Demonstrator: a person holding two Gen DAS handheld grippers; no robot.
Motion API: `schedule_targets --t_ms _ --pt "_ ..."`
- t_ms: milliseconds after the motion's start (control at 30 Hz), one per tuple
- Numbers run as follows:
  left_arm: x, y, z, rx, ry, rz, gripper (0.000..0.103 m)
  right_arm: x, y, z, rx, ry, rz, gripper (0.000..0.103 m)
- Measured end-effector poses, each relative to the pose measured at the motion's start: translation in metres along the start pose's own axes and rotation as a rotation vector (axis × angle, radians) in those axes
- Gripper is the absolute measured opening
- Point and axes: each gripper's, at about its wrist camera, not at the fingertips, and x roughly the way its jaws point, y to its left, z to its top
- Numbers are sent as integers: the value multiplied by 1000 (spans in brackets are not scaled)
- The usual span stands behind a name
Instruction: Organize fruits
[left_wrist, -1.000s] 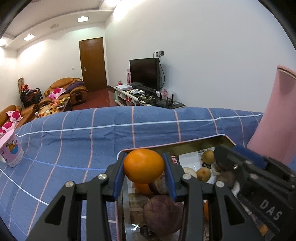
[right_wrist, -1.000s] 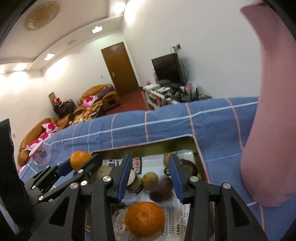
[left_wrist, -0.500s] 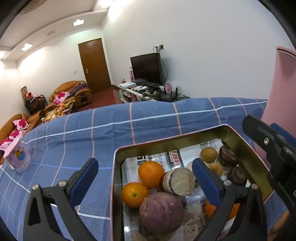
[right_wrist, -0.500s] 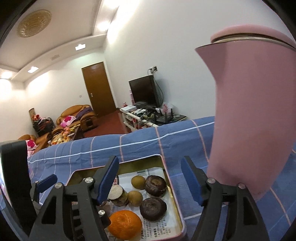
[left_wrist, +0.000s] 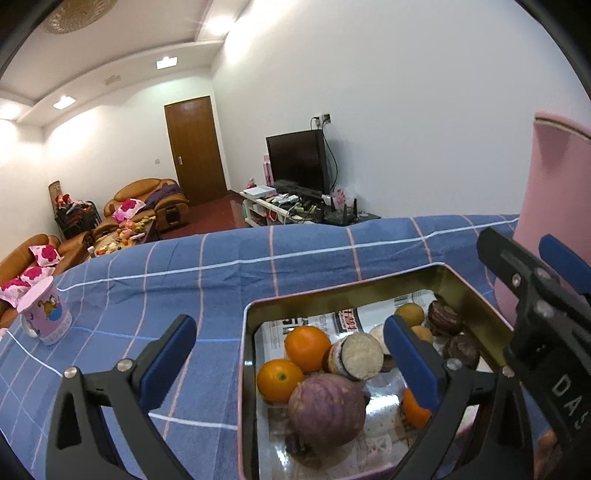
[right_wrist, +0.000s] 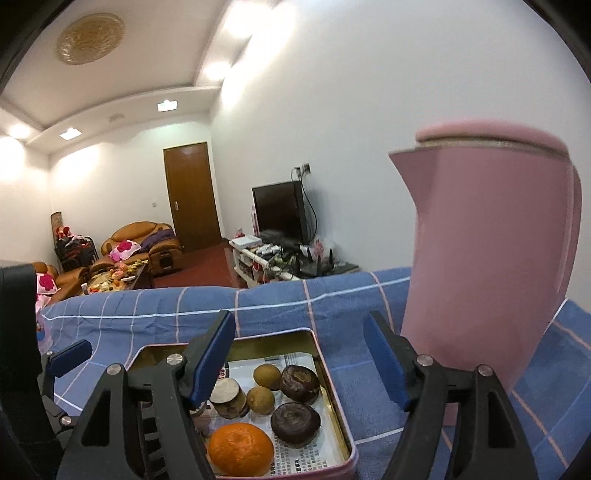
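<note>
the left hand-held gripper has just spread wide and empty, its orange now in the tin; the right hand-held gripper has opened too, holding nothing. that placement looks done.

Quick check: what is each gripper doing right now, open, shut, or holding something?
Left gripper: open, empty, jaws just opened wide above the tin.
Right gripper: open, empty, jaws just been opening.

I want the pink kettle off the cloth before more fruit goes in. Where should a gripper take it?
Probably by the handle on the far side from the spout; the pink kettle stands upright, and its body looks too wide for the open right gripper.
</note>
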Motion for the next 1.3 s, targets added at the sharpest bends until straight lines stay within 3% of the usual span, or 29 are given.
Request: schedule_targets --t_ms 433,1300 --pt "-42 14 -14 -33 -116 0 103 -43 10 -8 -43 -58 -2 74" --pt "-62 24 -25 -52 -142 -23 103 -69 15 -13 -63 -110 -7 74"
